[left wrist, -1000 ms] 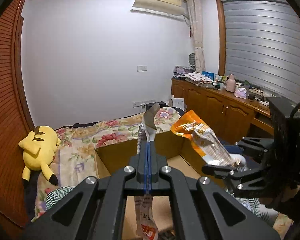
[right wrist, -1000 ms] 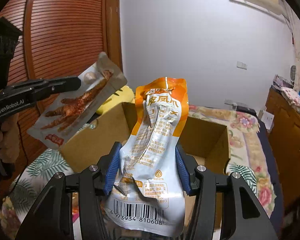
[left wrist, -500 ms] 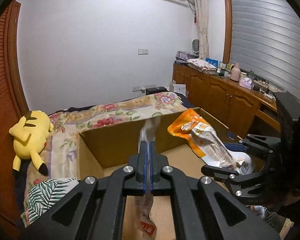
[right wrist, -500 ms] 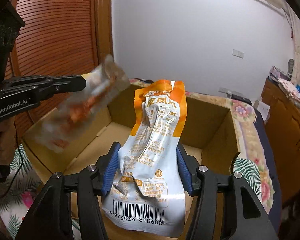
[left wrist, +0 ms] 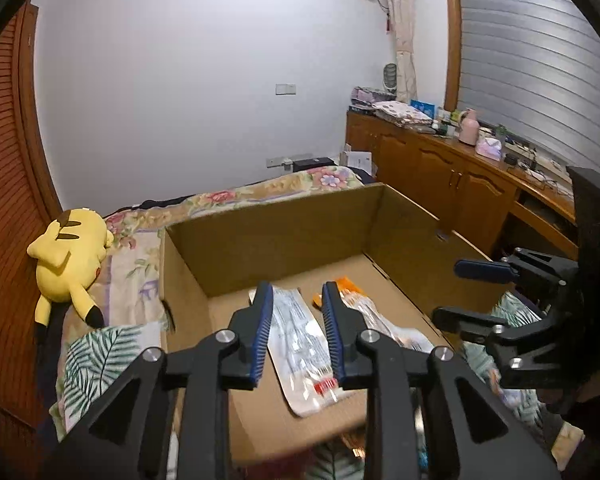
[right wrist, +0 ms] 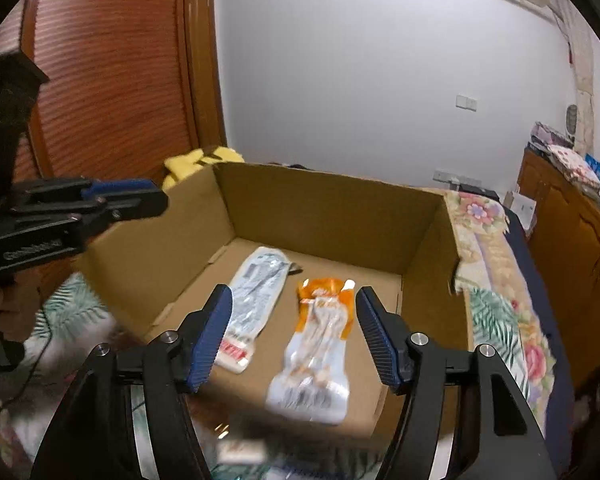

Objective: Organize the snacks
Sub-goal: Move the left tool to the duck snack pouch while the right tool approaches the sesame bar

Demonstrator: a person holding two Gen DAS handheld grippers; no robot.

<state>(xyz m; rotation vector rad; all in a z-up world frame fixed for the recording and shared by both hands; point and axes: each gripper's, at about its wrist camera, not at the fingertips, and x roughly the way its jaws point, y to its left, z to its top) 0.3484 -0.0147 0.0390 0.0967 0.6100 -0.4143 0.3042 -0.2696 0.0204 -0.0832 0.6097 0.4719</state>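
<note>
I'm seeing both claws, left claw and right claw, gaping apart over two snack packets, the clear packet and the orange packet, lying lower centre in the cardboard box (only the left view is showing the plush).

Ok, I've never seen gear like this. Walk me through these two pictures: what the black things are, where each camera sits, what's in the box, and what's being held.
There is no robot here. A person holds a two-finger clamp in each hand, and each carries a wide-angle camera that looks along its fingers.

In the left wrist view, the left hand-held gripper fills the bottom, and the other one shows at the right edge. In the right wrist view, the right hand-held gripper is at the bottom.

Both are open and hold nothing. They hang over a cardboard box that stands on a bed with a floral bedspread. Two snacks lie flat on the box floor, side by side: a clear snack packet and an orange snack pouch. A yellow plush toy lies beside the box.
</note>
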